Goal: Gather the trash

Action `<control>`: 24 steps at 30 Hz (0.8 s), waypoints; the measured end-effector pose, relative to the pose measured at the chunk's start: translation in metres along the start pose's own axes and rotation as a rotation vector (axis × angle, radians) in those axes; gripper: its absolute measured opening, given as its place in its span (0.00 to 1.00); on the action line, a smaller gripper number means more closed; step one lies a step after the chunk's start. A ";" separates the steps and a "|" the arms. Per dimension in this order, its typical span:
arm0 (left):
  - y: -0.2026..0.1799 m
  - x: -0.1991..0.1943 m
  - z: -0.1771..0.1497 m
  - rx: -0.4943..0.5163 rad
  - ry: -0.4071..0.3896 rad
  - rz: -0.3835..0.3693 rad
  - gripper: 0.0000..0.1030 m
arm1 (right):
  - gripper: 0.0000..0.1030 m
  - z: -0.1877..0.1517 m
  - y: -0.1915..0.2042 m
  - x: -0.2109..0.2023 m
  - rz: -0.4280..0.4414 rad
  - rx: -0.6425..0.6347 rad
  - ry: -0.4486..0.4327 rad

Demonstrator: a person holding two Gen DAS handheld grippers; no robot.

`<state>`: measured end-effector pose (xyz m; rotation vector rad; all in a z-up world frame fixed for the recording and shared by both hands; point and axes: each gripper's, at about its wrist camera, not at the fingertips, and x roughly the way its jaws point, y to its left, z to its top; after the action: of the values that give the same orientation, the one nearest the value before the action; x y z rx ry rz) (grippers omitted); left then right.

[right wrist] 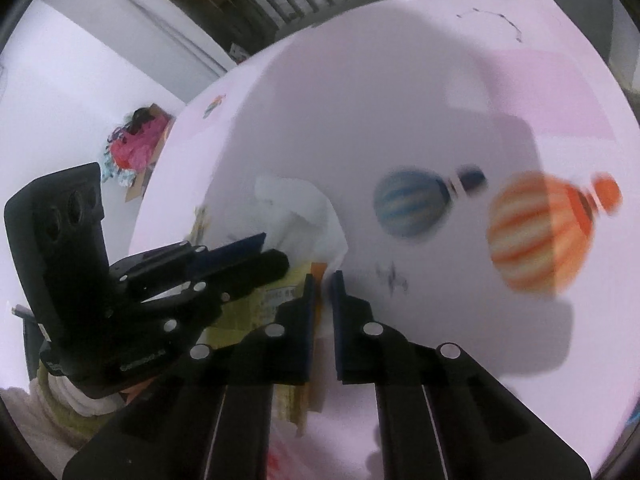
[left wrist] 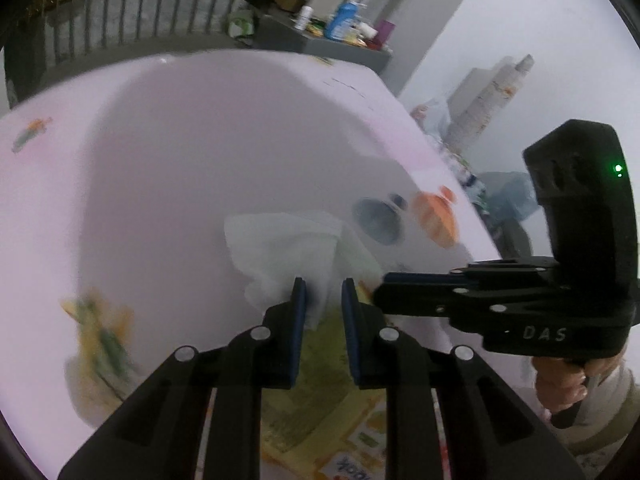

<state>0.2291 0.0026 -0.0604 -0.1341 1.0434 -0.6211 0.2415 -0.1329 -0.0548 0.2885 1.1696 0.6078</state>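
- Trash is sitting in a small heap near the front edge of the pale pink counter (left wrist: 160,168): a crumpled white tissue (left wrist: 280,248) lying on top of a yellow printed wrapper (left wrist: 316,408), the two touching.
- We are closing in on that heap with both tools at once, so we are judging the collecting as barely begun; no bin or bag is showing in either view, and nothing is looking lifted clear of the counter yet.
- We are pinching a fold of the tissue with the left gripper (left wrist: 323,292), its blue-padded jaws drawn close with the white sheet bunched between them.
- We are bringing the right gripper (right wrist: 323,284) in from the side, jaws nearly together over the wrapper's edge and an orange scrap (right wrist: 319,270); we cannot tell whether the pads are actually biting on either one.
- We are seeing the tissue as soft, thin and quilted, folding into loose peaks, and we are expecting it to give and trail when pulled.
- We are reading the wrapper as flat, glossy and creased, with small print and an orange-and-white panel near the lens.
- We are noting that the counter itself is smooth and matte, printed with striped hot-air balloons, one blue (right wrist: 410,204) and one orange (right wrist: 538,232), both flat pictures and not litter.
- We are leaving for later the smeared yellow-green patch (left wrist: 100,336) at the left, too blurred to call print or litter.
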 end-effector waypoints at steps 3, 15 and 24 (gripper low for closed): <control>-0.023 0.002 -0.017 -0.004 0.023 -0.073 0.17 | 0.06 -0.023 -0.009 -0.017 -0.027 0.023 -0.001; -0.095 0.015 -0.040 0.068 0.090 -0.247 0.19 | 0.12 -0.100 -0.061 -0.087 -0.084 0.277 -0.117; -0.068 -0.055 -0.061 0.014 0.022 -0.184 0.33 | 0.35 -0.133 -0.059 -0.131 0.011 0.263 -0.158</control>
<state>0.1303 -0.0126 -0.0234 -0.2129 1.0552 -0.7985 0.1032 -0.2696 -0.0341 0.5578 1.0950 0.4314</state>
